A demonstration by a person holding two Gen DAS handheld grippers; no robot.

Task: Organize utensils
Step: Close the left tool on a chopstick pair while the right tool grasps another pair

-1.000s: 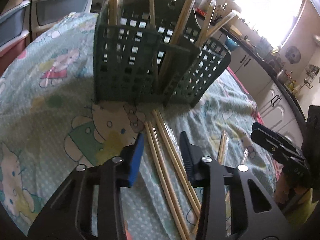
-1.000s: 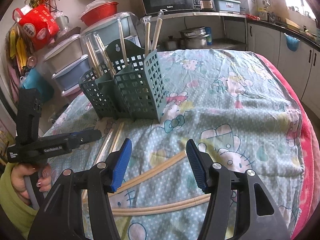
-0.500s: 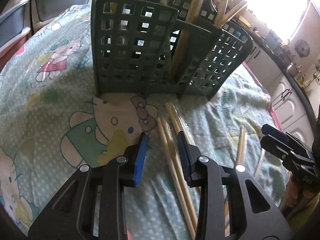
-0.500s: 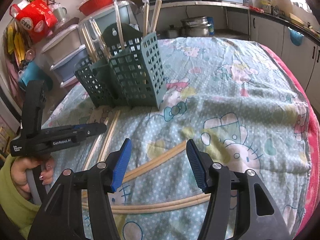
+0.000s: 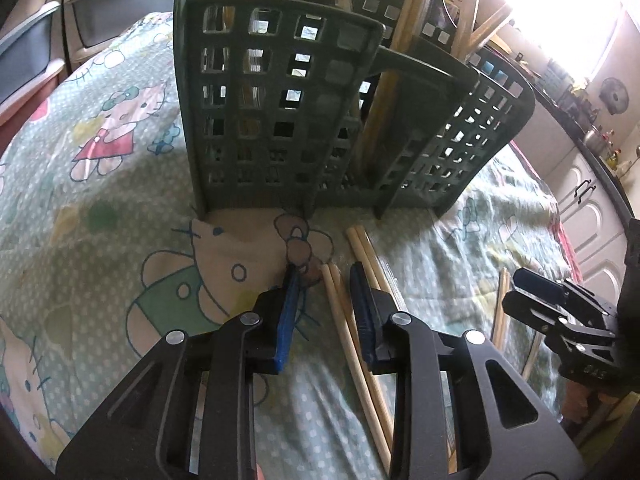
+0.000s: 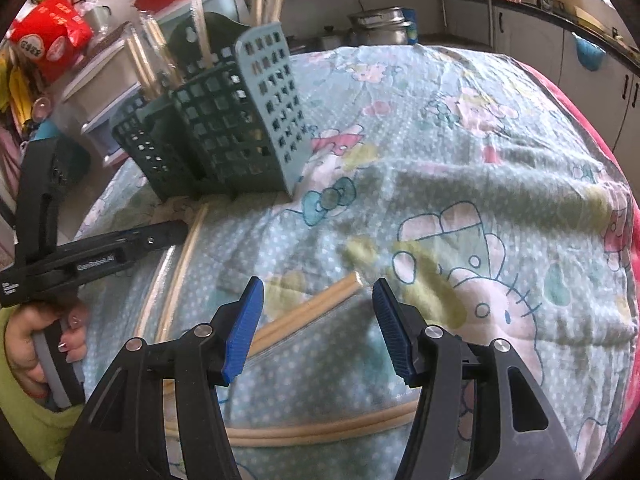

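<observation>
Chopsticks [image 5: 340, 312] lie between the closing left gripper [image 5: 326, 280] fingers, untouched; right gripper [image 6: 318, 294], tilted down, stands apart.

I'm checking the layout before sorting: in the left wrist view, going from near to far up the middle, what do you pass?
Left claw, closing around a chopstick pair on the cartoon-print cloth → green utensil holder → upright chopsticks standing in the holder.
</observation>
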